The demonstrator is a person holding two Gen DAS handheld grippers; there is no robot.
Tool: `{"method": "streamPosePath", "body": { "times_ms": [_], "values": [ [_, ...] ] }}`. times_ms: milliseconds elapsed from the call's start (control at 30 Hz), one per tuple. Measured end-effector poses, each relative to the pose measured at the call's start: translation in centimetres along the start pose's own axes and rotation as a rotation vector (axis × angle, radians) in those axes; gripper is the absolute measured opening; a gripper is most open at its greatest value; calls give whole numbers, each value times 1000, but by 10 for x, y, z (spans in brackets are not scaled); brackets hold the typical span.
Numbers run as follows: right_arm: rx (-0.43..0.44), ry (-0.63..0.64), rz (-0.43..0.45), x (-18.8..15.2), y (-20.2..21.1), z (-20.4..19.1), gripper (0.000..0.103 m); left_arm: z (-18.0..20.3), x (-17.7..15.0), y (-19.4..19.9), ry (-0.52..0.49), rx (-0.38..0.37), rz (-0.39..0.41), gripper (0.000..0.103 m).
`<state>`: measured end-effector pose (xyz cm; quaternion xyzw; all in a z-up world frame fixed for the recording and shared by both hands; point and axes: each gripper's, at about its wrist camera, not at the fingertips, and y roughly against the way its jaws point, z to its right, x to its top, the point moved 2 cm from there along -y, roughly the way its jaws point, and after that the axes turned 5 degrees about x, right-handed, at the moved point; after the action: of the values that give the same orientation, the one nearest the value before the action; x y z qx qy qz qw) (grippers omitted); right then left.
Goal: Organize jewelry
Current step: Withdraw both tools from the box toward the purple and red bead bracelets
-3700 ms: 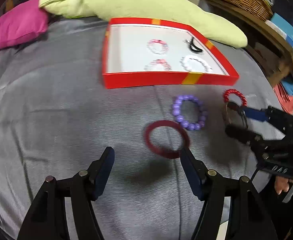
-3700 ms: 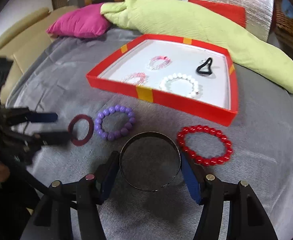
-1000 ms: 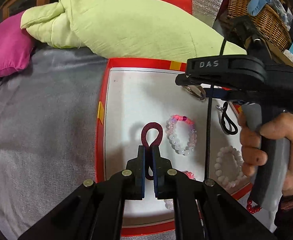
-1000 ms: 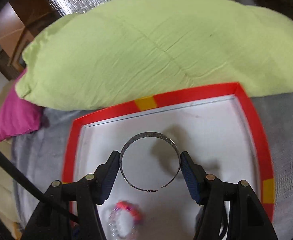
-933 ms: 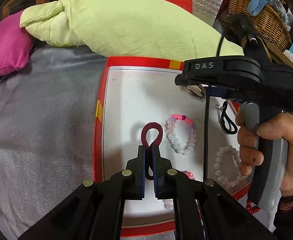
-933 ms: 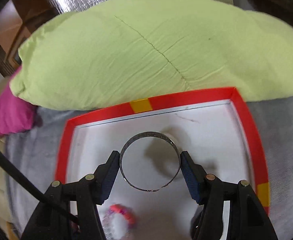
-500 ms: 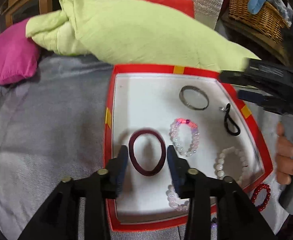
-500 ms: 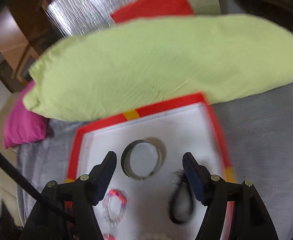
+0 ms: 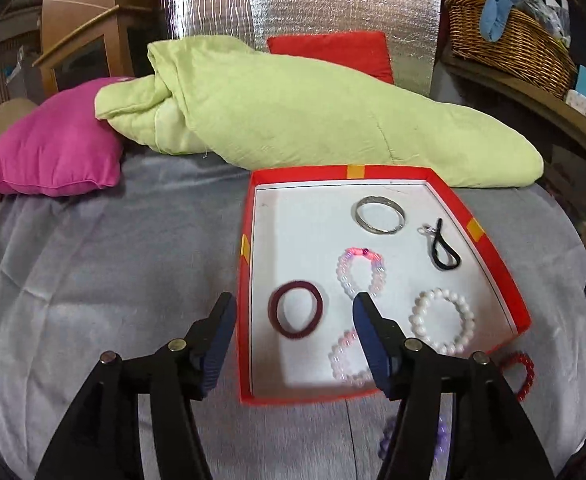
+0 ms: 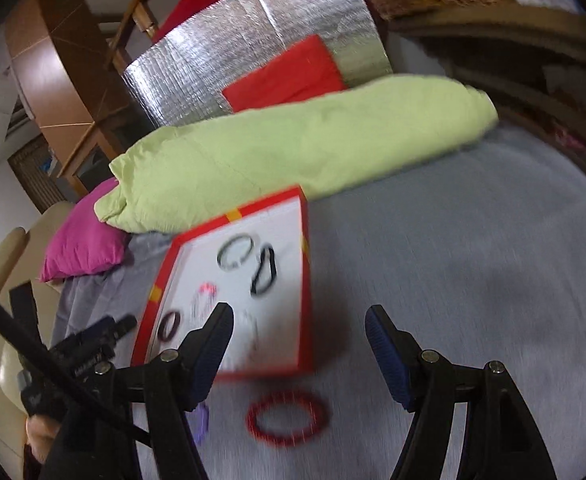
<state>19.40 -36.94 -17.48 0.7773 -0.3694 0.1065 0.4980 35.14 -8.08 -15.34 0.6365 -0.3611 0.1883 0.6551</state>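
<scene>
A red tray (image 9: 246, 264) with a white floor lies on the grey cover. In it lie a maroon band (image 9: 295, 314), a silver bangle (image 9: 380, 214), a black loop (image 9: 444, 249), a white bead bracelet (image 9: 443, 321) and two pink bead bracelets (image 9: 361, 270). My left gripper (image 9: 293, 312) is open and empty above the tray's near left corner. A red bead bracelet (image 10: 287, 417) and a purple bead bracelet (image 10: 199, 420) lie on the cover outside the tray (image 10: 305, 312). My right gripper (image 10: 297, 322) is open and empty above the tray's right edge.
A light green quilt (image 9: 293, 120) and a pink pillow (image 9: 53, 152) lie behind the tray. A wicker basket (image 9: 509, 44) stands on a wooden shelf at the right. The left gripper's body (image 10: 81, 352) shows at the left of the right wrist view.
Both grippers opened and pulled back from the tray. The maroon band and the silver bangle now lie in the tray. The right gripper swung right toward the red bead bracelet.
</scene>
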Motion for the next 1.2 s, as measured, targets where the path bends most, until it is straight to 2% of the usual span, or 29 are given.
{"method": "streamPosePath", "body": {
  "times_ms": [200, 367, 633, 1200],
  "values": [
    [-22, 33, -52, -26, 7, 2, 72, 5, -23, 26, 2, -17, 3, 64],
    [-20, 49, -69, -36, 6, -3, 72, 14, -31, 39, -54, 15, 29, 65],
    [-14, 97, -104, -40, -10, -18, 72, 13, -33, 42, -60, 15, 17, 65],
    [-19, 122, -197, -46, -28, -21, 72, 21, -37, 32, -104, -1, -26, 65]
  ]
}}
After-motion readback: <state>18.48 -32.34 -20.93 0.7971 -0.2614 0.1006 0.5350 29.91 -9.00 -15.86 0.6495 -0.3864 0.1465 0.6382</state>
